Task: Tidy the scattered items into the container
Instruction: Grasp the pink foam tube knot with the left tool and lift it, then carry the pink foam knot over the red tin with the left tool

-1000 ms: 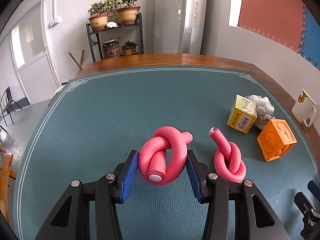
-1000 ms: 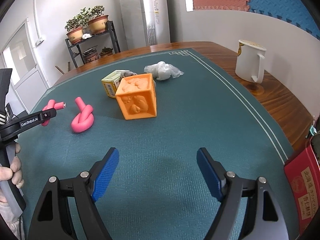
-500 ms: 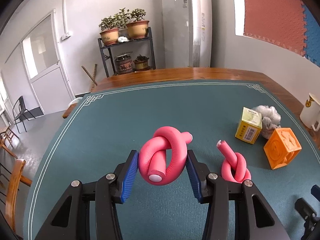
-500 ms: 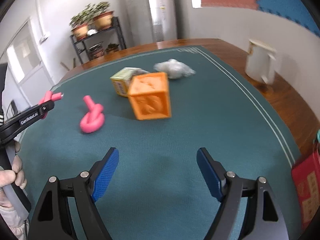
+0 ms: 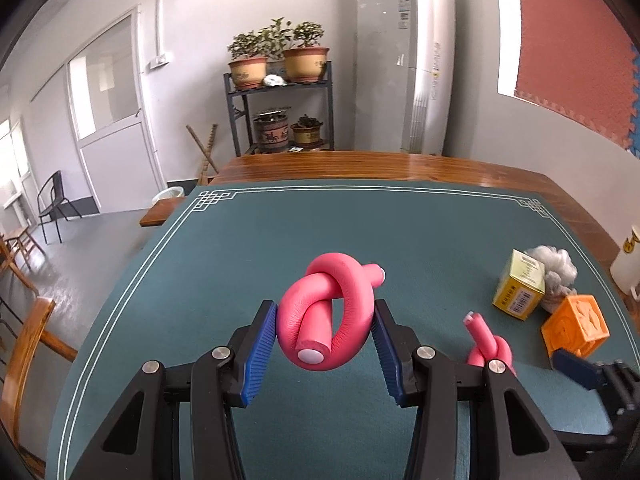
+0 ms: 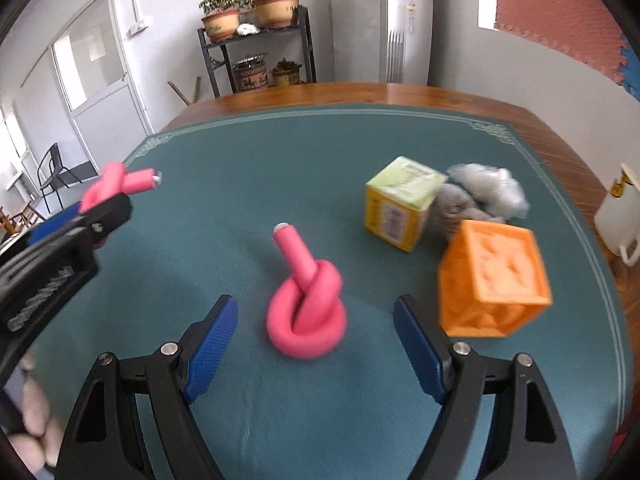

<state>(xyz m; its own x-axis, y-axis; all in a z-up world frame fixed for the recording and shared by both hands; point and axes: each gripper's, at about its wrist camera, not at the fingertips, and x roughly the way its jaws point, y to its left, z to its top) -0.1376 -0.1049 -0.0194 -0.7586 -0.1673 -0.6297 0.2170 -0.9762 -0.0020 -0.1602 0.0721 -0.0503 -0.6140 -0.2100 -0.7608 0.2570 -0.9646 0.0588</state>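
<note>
My left gripper is shut on a knotted pink foam tube and holds it above the green mat; it shows at the left of the right wrist view. A second knotted pink foam tube lies on the mat just ahead of my open, empty right gripper, in line with the gap between its fingers; it also shows in the left wrist view. An orange cube, a yellow-green box and a grey-white mesh puff lie to the right. No container is in view.
A white mug stands on the wooden table edge at the right. A plant shelf and a standing air conditioner are beyond the far edge. Chairs stand left of the table.
My left gripper has lifted the pink tube higher. My right gripper has swung left and forward, so the second pink tube now sits just ahead of its open fingers.
</note>
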